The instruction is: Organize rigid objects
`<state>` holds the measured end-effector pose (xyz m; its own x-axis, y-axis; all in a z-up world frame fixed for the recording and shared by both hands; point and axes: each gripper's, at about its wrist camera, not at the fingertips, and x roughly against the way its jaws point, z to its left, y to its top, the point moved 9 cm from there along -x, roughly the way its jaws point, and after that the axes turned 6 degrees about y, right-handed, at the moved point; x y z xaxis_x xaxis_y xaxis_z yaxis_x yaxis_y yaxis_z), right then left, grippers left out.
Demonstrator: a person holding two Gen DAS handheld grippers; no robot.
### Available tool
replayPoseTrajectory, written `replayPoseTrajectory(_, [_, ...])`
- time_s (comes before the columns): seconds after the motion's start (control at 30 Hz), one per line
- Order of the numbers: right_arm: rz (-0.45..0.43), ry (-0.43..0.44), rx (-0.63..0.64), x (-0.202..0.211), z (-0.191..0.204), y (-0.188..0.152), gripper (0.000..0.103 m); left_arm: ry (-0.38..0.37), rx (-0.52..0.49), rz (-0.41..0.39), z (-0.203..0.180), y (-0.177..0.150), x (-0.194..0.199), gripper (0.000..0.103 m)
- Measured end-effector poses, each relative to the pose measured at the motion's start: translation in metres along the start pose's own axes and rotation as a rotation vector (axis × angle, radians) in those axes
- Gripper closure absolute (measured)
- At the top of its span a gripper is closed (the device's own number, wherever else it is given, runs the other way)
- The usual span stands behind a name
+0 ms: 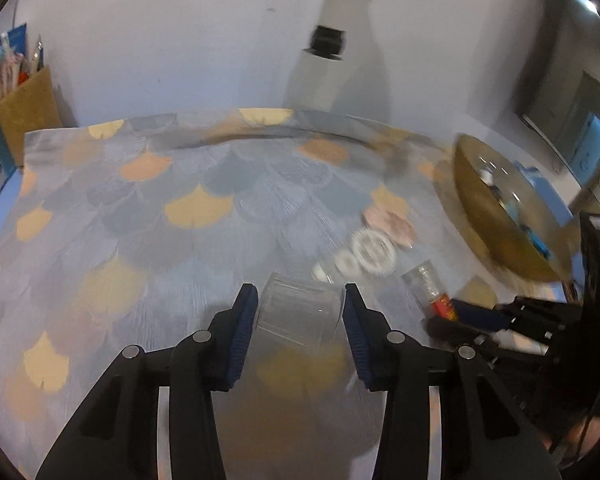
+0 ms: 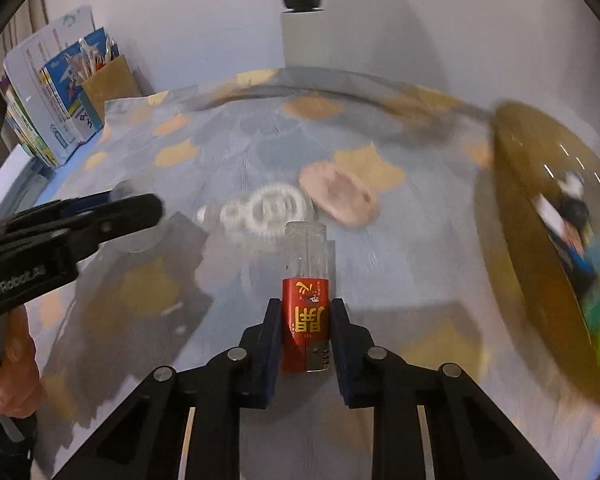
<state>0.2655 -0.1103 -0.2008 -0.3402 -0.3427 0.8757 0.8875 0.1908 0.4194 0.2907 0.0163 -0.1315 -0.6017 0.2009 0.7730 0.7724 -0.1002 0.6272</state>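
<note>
Red-labelled bottle (image 2: 306, 300) is pinched in the right gripper (image 2: 306, 320); the left gripper (image 1: 300, 312) clasps a clear cup (image 1: 300, 312). Carrying step: next, both likely go to the gold bowl (image 2: 540, 248) at 3 o'clock.

**Readable text: two items only**

"GenRobot.AI" is printed in pale letters on the black body of my left gripper (image 2: 140, 210), seen from the right wrist cam.

The red-labelled clear bottle (image 2: 306, 300) carries a large gold Chinese character, upside down from my view; possibly 腊, but I can't confirm. Small gold print beside it is too fine to read.

The books (image 2: 56, 92) at far left have printed covers, all blurred and illegible.
</note>
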Motion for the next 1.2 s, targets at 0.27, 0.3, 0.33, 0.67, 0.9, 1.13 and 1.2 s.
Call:
replayPoseTrajectory(0.27, [0.068,0.037,-0.214,0.059,-0.019,-0.088,0.081,-0.02,-0.068,0.023,-0.036,-0.053,0.033,0.063])
replayPoseTrajectory(0.3, [0.072,0.034,-0.238,0.064,-0.023,-0.098,0.081,-0.022,-0.072,0.029,-0.037,-0.059,0.038,0.063])
replayPoseTrajectory(0.33, [0.065,0.022,-0.254,0.07,-0.027,-0.11,0.081,-0.025,-0.077,0.034,-0.041,-0.063,0.039,0.063])
replayPoseTrajectory(0.67, [0.019,0.042,-0.208,0.086,-0.021,-0.138,0.038,-0.021,0.005,0.117,-0.037,-0.105,0.044,0.037])
replayPoseTrajectory(0.9, [0.011,0.025,-0.164,0.079,-0.01,-0.137,0.019,-0.011,-0.086,0.108,-0.038,-0.125,0.057,0.036])
replayPoseTrajectory(1.13, [-0.008,-0.14,-0.087,0.063,-0.017,-0.125,0.019,0.009,-0.017,0.098,-0.03,-0.097,0.037,0.036])
replayPoseTrajectory(1.2, [-0.024,-0.153,-0.08,0.063,-0.018,-0.123,0.023,0.029,-0.022,0.085,-0.032,-0.093,0.033,0.037])
